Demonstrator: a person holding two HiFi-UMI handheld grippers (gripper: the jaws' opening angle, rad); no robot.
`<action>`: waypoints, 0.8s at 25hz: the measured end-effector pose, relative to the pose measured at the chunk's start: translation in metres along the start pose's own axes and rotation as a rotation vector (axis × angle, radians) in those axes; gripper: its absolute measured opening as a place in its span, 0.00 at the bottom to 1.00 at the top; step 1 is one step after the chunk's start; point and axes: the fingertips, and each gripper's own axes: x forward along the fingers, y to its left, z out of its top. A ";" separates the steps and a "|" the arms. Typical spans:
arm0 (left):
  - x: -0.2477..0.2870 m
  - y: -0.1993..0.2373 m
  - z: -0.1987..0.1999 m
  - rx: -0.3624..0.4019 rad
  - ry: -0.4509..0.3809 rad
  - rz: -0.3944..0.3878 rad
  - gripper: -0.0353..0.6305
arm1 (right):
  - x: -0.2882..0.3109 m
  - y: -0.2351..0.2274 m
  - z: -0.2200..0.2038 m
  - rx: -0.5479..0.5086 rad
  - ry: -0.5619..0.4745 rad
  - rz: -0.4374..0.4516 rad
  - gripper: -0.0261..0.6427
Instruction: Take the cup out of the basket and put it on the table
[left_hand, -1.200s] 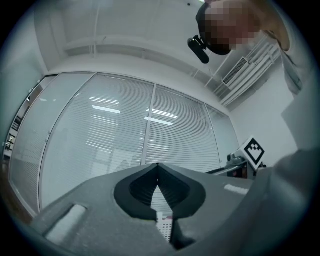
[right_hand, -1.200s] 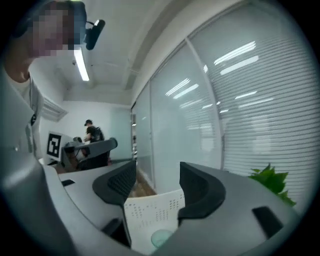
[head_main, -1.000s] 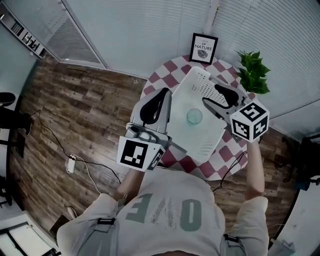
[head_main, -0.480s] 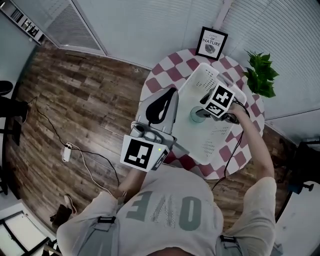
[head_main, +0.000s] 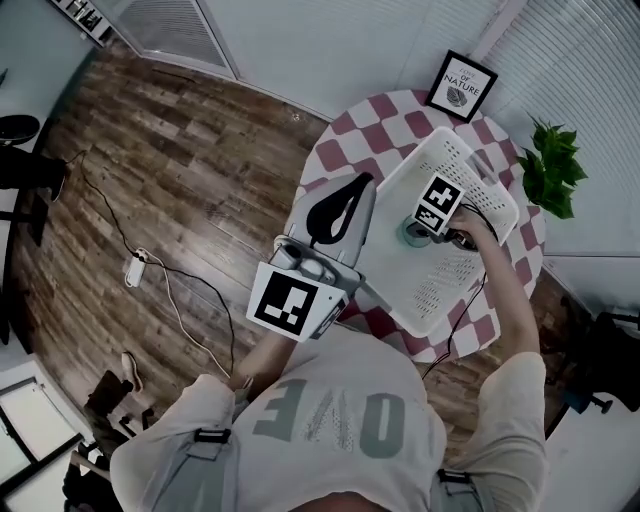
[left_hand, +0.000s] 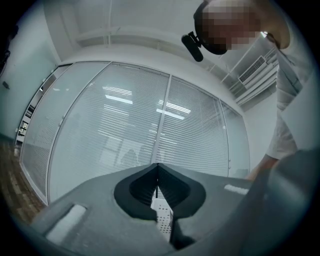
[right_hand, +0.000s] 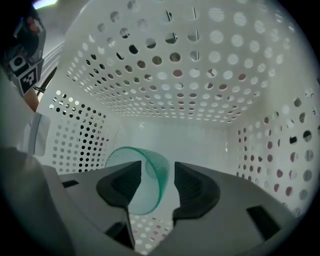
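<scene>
Down in the table's (head_main: 388, 110) basket (head_main: 452, 152), right gripper (right_hand: 167, 184) has dropped, jaws narrowing round the cup (right_hand: 144, 186), grab looks imminent; left gripper (left_hand: 158, 186) closed.

There are two grippers, the left gripper (left_hand: 157, 181) and the right gripper (right_hand: 157, 162), one green cup (right_hand: 152, 185) between the right gripper's jaws, which have just been closing, one white basket (right_hand: 165, 85) around it, one table (head_main: 385, 105) under it, and one picture (head_main: 461, 86) and one plant (head_main: 555, 168) past it.
</scene>
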 end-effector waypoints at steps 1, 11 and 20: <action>-0.001 0.001 0.001 0.004 0.001 0.000 0.06 | 0.005 0.000 0.000 0.002 0.012 0.006 0.36; -0.005 0.002 0.004 0.026 0.013 0.006 0.06 | 0.038 -0.003 -0.011 0.024 0.115 0.013 0.32; -0.009 0.000 0.003 0.029 0.029 0.012 0.06 | 0.051 -0.007 -0.018 0.049 0.146 -0.024 0.25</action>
